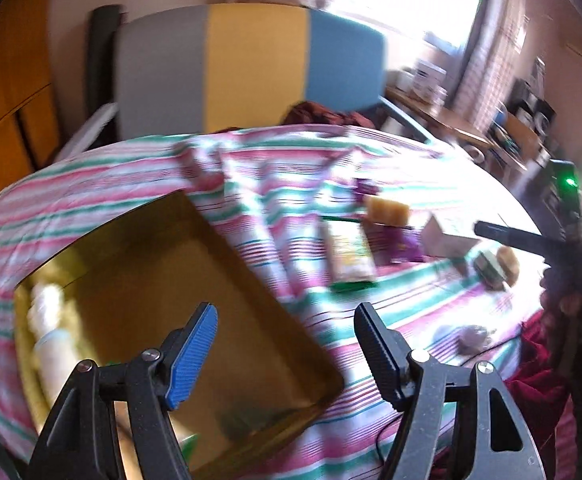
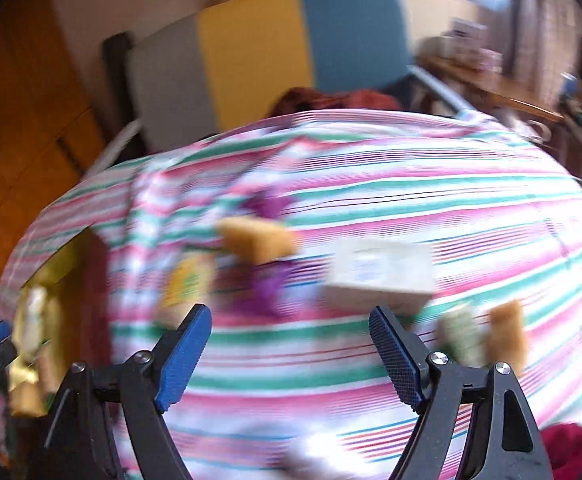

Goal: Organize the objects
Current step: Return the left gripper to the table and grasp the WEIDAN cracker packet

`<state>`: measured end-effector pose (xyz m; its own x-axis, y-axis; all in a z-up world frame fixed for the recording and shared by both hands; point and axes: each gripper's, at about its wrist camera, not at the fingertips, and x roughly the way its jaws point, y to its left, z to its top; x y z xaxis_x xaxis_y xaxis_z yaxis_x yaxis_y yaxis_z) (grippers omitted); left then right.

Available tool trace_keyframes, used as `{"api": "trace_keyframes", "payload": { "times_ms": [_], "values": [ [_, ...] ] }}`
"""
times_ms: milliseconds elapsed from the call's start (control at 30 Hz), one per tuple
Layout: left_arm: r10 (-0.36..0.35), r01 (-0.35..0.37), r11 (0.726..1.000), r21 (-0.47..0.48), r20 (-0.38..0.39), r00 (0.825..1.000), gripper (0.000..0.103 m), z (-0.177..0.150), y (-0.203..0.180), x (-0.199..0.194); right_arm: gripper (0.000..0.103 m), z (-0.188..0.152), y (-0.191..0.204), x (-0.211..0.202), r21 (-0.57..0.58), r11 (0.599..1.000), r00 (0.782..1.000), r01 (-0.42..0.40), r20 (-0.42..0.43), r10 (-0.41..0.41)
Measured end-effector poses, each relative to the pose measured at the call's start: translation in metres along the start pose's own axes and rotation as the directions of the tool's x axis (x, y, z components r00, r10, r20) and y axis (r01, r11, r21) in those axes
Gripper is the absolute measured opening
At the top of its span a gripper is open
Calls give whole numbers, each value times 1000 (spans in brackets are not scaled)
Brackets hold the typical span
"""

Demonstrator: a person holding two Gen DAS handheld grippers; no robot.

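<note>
Open cardboard box (image 1: 195, 280) sat on the striped cloth (image 1: 139, 176), left of the loose items. Inside along its left wall: pale bottles or tubes (image 1: 51, 320), blurred; something green at the near corner, unreadable. Rest of the box floor bare. In the right wrist view the box (image 2: 67, 264) was cut down to its yellow inner wall with pale contents, hard to make out.

Loose on the cloth to the right of the box: green-and-yellow packet (image 1: 349, 256), purple wrapper (image 1: 405, 244), tan sponge-like block (image 2: 257, 238), white carton (image 2: 379, 276), and a small greenish pack beside another tan piece (image 2: 507, 336). All motion-blurred, labels unreadable.

Left gripper (image 1: 287, 344) hung over the box's near right edge, jaws wide, nothing between them. Right gripper (image 2: 291, 344) hung over bare cloth in front of the carton, jaws also spread wide and empty.

Behind the table: chair back (image 1: 251, 64) in grey, yellow, blue. Far shelves washed out by window glare.
</note>
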<state>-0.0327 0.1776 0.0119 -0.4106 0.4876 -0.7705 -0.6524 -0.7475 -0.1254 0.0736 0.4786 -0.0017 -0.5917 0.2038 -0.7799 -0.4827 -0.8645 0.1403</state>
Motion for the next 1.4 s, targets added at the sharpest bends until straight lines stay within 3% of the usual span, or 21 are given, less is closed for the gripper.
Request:
{"api": "trace_keyframes", "payload": {
  "times_ms": [100,233,433,633,1000,1067,1133,1400],
  "values": [
    [-24,25,998,56,-25,999,71,15,-28,19,82,0,-38,8,85,996,1000,19,13,-20],
    [-25,33,994,103,-81,996,71,36,-54,57,82,-1,-70,13,233,971,999,-52,17,49],
    [-2,19,997,81,-204,979,71,53,-63,125,82,-2,-70,8,248,964,996,-94,33,88],
    [33,-20,999,49,-267,963,71,59,-60,165,82,-3,-66,11,245,962,993,-119,26,116],
    [21,-19,1000,9,-317,948,70,65,-54,202,83,-2,-66,13,239,962,991,-133,14,134],
    [44,-38,999,26,-298,954,66,65,-56,203,83,-2,-65,14,234,963,991,-133,9,135],
    [69,-53,996,66,-277,958,49,64,-61,200,83,-2,-63,15,225,966,991,-131,4,133],
    [3,5,999,37,-220,976,49,49,-56,164,83,-3,-43,20,130,980,987,-151,-30,156]
  ]
}}
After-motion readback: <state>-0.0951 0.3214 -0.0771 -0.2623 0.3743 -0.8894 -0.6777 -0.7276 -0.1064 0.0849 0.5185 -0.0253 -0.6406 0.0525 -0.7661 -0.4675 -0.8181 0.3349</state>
